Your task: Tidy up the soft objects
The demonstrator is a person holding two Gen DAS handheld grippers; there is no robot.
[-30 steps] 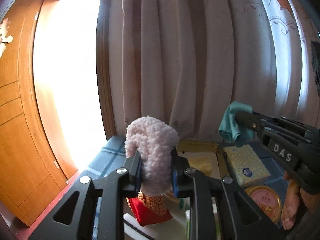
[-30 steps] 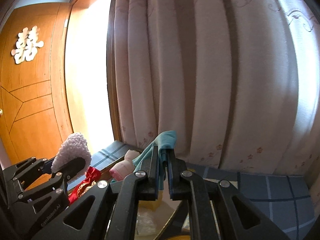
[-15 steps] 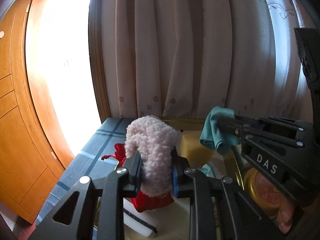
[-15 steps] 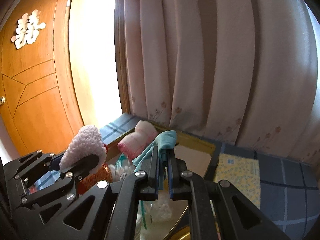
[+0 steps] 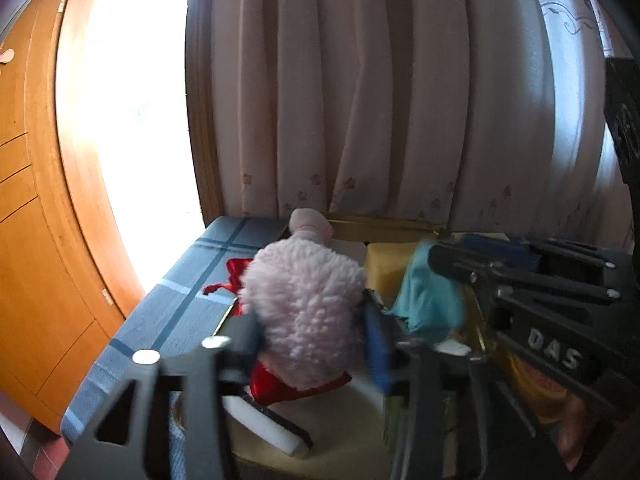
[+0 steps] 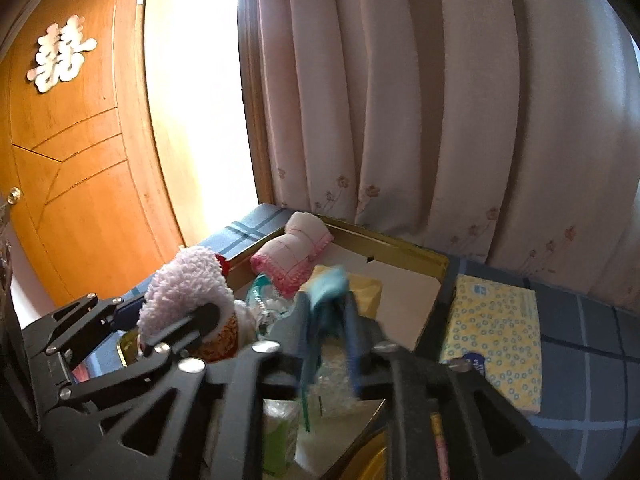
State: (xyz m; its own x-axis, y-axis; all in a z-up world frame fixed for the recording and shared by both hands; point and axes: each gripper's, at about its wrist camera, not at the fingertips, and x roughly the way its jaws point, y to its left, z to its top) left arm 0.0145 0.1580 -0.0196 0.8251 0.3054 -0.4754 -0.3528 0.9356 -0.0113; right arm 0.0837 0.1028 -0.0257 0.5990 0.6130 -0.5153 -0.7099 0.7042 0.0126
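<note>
Between the spreading jaws of our left gripper (image 5: 312,344), the fluffy pale-pink plush mitt (image 5: 308,312) is sitting loosely above the gold-rimmed tray (image 6: 384,240). We are also opening our right gripper (image 6: 326,320), with the teal cloth (image 6: 328,284) slipping between its fingers.

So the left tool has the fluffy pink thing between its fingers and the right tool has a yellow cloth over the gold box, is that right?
Not quite: the cloth in the right tool is teal, not yellow, as the right wrist view shows. The fluffy pink thing does sit in the left tool, over the gold box; both tools' jaws are opening.
</note>
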